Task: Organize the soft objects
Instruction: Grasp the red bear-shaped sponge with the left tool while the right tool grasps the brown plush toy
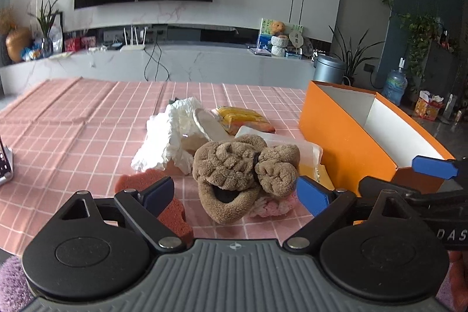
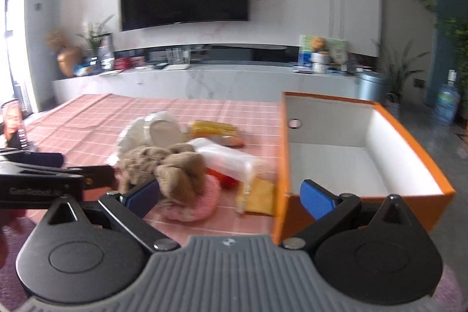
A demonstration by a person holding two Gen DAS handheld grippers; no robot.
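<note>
A brown plush slipper-like toy (image 1: 234,174) lies at the front of a pile on the pink checked tablecloth (image 1: 73,119). Under it sit a pink fluffy piece (image 1: 275,206) and a red-orange sponge (image 1: 175,212). Behind are a crumpled white cloth (image 1: 166,142), a yellow packet (image 1: 239,116) and a clear plastic bag (image 1: 295,142). My left gripper (image 1: 237,193) is open, its blue pads either side of the brown plush without touching it. My right gripper (image 2: 231,198) is also open and holds nothing. The brown plush (image 2: 175,168) and the pink piece (image 2: 201,198) lie by its left pad.
An open orange box (image 2: 279,180) with a bare white inside stands to the right of the pile; its near corner is just past my right pad. A flat yellow pouch (image 2: 260,195) rests against it. A phone on a stand (image 2: 13,122) is at the far left. My left gripper's body (image 2: 44,174) juts in from the left.
</note>
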